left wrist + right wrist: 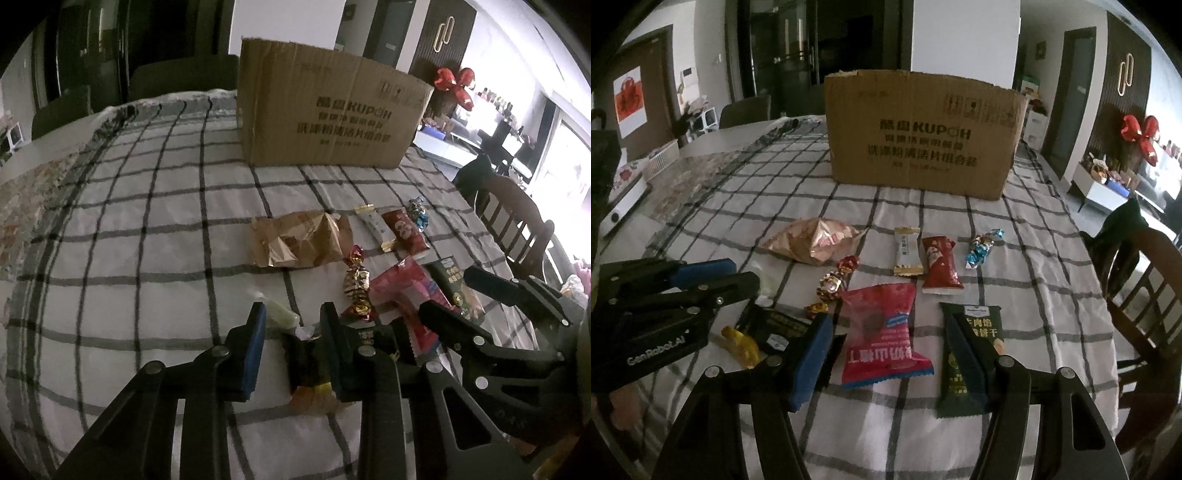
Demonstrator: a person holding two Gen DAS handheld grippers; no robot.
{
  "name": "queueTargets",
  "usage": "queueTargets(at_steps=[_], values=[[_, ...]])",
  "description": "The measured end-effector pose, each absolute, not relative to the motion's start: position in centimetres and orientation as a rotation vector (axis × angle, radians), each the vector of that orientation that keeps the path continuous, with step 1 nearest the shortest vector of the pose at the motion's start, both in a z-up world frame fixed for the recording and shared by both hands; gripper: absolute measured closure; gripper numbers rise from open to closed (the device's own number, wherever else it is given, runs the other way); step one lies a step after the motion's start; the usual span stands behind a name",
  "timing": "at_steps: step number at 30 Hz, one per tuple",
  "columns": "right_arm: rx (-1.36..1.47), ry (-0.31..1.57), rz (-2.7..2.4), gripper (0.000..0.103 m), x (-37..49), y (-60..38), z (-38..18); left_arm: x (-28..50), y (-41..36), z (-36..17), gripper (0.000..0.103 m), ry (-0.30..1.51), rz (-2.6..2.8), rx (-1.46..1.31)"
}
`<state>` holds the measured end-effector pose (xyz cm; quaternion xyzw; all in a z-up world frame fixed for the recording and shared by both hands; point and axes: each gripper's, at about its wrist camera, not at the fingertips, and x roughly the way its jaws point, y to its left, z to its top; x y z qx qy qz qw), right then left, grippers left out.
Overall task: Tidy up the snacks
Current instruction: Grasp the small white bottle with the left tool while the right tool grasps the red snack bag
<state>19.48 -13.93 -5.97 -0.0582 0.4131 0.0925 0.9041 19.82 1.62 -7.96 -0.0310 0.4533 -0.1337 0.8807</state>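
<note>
1. A black snack packet with a yellow end (308,369) lies on the checked tablecloth (147,229), right between the 2 fingers of the left gripper (293,317). In the right wrist view the same black snack packet (775,328) sits under that gripper's tips.
2. The left gripper's jaws stand narrow around the packet; whether the blue pads press on it I cannot tell.
3. A pale green wrapped sweet (279,314) lies just beyond the left finger's tip.
4. A red and pink packet (882,332) lies between the 2 fingers of the right gripper (890,332); neither finger touches it.
5. The right gripper's jaws stand about half wide, and its right finger lies over a dark green packet (964,373).
6. A string of red and gold foil candies (831,284) lies just beyond the red and pink packet, between the 2 grippers.
7. Further out lie a crumpled rose-gold bag (812,243), a white and gold bar (907,251), a red packet (940,266) and a blue foil candy (982,245), in a loose row across the cloth.
8. A cardboard box (923,136) stands upright at the far end of the table, well apart from the snacks.
9. A wooden chair (1145,302) stands beside the table on the right.
</note>
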Motion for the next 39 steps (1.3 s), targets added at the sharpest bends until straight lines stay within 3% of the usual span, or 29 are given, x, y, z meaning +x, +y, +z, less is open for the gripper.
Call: queueTargets(at_steps=[9, 16, 20, 39], values=[[-0.098, 0.89, 0.211, 0.039, 20.3, -14.1, -7.3, 20.9, 1.2, -9.3, 0.073, 0.979, -0.268, -0.065], [-0.095, 0.913, 0.221, 0.055, 20.7, -13.9, -8.0, 21.5, 1.1, -9.7, 0.075, 0.993, -0.248, -0.066], [-0.096, 0.916, 0.226, 0.064, 20.8, -13.8, -8.1, 21.5, 1.1, -9.8, 0.082, 0.993, -0.248, -0.066], [-0.057, 0.823, 0.243, 0.065, 19.3, -14.4, -4.3, 18.8, 0.7, -4.8, 0.084, 0.876, -0.269, -0.052]])
